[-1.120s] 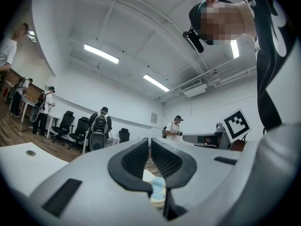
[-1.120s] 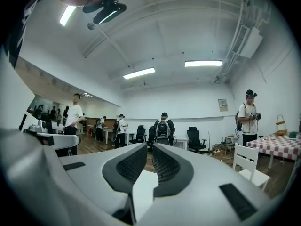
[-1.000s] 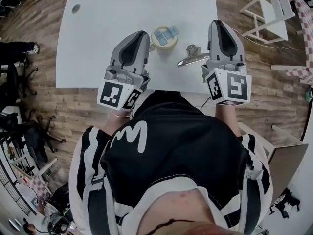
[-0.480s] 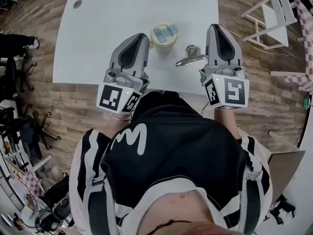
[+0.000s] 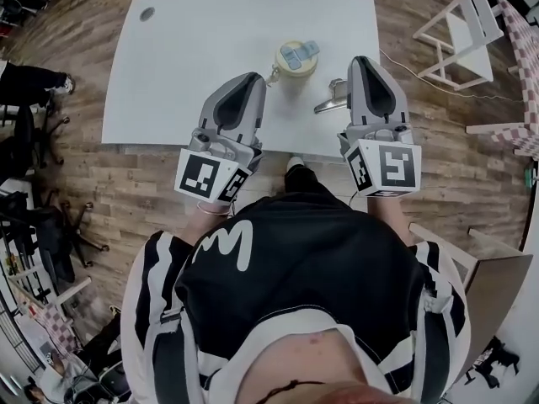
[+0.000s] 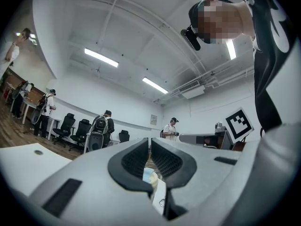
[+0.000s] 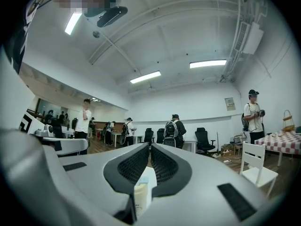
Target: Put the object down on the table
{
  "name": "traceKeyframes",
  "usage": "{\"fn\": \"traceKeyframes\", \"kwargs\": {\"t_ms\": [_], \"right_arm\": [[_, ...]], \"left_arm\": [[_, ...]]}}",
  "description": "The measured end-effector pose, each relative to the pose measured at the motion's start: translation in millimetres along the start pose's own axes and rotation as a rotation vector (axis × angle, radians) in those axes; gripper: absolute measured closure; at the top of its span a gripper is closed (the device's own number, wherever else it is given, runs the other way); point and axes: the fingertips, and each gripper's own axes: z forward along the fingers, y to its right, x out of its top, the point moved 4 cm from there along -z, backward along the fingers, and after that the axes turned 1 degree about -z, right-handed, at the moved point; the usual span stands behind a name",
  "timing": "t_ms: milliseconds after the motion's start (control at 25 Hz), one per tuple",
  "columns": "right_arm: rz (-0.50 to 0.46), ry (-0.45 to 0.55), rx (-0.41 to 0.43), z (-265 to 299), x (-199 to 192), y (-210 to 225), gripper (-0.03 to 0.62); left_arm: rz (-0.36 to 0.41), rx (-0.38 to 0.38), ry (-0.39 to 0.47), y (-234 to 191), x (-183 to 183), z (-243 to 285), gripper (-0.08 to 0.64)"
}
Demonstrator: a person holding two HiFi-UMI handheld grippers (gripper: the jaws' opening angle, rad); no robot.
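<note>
A pale yellow tub with a blue lid (image 5: 296, 57) stands upright on the white table (image 5: 210, 49), near its front edge. It also shows low between the jaws in the left gripper view (image 6: 149, 177) and the right gripper view (image 7: 141, 192). A curved metal piece (image 5: 331, 99) lies on the table to the tub's right. My left gripper (image 5: 255, 78) (image 6: 149, 140) is shut and holds nothing, a little left of and nearer than the tub. My right gripper (image 5: 360, 60) (image 7: 149, 146) is shut and holds nothing; the metal piece lies just beside it on its left.
A round cable hole (image 5: 147, 13) sits in the table's far left corner. A white wooden chair (image 5: 461, 25) stands to the right of the table and dark office chairs (image 5: 42, 124) to the left. Several people stand farther off in the room (image 7: 176, 131).
Both grippers have drawn back from the tub toward the table's near edge, still shut. The tub and the metal piece stay where they were on the table.
</note>
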Motion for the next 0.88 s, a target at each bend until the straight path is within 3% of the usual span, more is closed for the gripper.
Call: {"fn": "traceKeyframes", "kwargs": {"t_ms": [640, 880], "right_arm": [[0.03, 0.005, -0.054, -119, 8, -131, 0.563], [0.028, 0.008, -0.049, -145, 14, -158, 0.563]], "left_arm": [[-0.004, -0.065, 0.005, 36, 30, -159, 0.538], [-0.013, -0.082, 0.027, 47, 35, -189, 0.538]]}}
